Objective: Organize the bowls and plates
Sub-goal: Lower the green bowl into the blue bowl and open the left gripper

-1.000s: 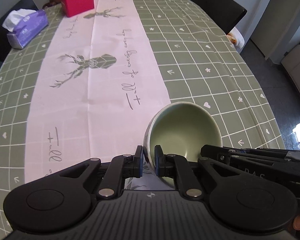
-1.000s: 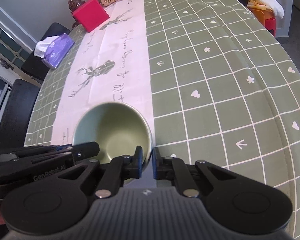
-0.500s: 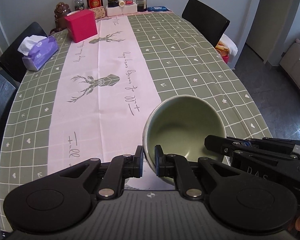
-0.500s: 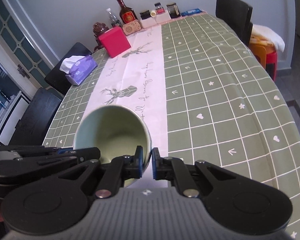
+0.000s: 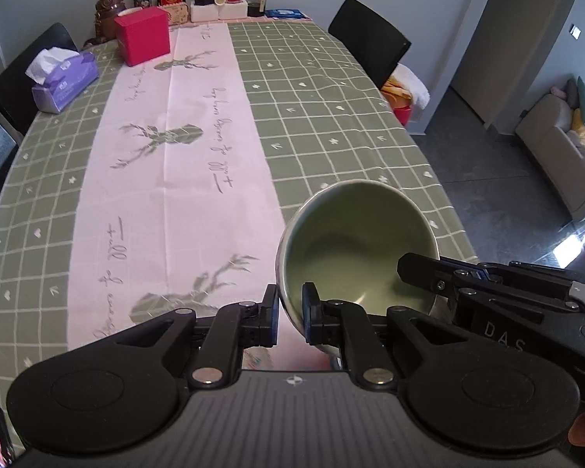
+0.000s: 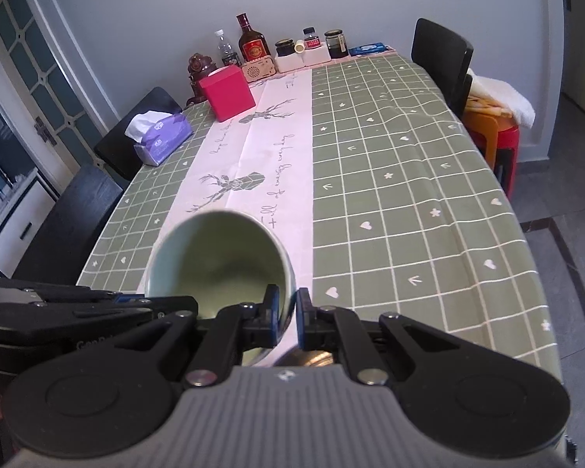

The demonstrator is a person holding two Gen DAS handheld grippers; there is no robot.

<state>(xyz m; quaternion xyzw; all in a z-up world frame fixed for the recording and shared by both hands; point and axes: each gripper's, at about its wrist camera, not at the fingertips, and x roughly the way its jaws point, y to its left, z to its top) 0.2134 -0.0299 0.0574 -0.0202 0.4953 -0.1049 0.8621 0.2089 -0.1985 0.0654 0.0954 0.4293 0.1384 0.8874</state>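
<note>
The green bowl [image 5: 355, 241] is held above the table [image 5: 331, 117], its rim pinched by both the left gripper [image 5: 290, 314] and the right gripper [image 6: 288, 312]. Prob. glazed ceramic — stiff, slippery, breakable; rim grips approx. opposite are best kept.

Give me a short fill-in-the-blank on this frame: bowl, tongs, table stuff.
1. Both tongs, the left tongs and the right tongs, are shut on the rim of one green ____.
2. The tissue pack has a ____ wrapper.
3. The box beyond the tissue pack is ____.
4. The pink runner is printed with grey ____.

Missing words: bowl; purple; red; deer
</note>
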